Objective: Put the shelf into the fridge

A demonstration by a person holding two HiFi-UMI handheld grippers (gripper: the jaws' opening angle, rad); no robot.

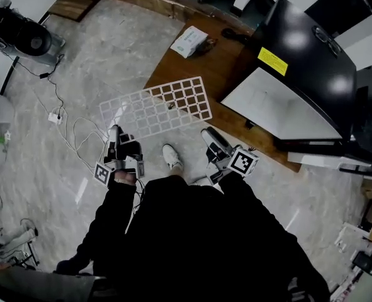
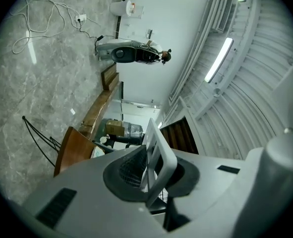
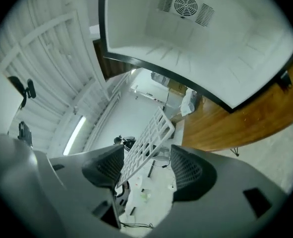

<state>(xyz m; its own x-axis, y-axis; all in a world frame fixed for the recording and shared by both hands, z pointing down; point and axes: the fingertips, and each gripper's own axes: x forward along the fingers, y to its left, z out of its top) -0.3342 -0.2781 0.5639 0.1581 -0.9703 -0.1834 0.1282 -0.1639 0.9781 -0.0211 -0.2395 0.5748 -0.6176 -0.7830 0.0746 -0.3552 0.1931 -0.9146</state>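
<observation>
Your left tongs (image 1: 114, 131) grip narrow on the near rim of the flat white grid shelf (image 1: 157, 109), while your right tongs (image 1: 208, 134) gape wide, the shelf's square-holed edge unclamped between their mesh-textured black pads, the glossy black fridge (image 1: 308, 52) beyond them.

The right gripper's (image 3: 146, 156) jaws stand wide apart, the white grid shelf (image 3: 153, 130) slanting between them against one pad and clear of the other, below the open fridge (image 3: 196, 48) and a wood surface (image 3: 240, 123).
</observation>
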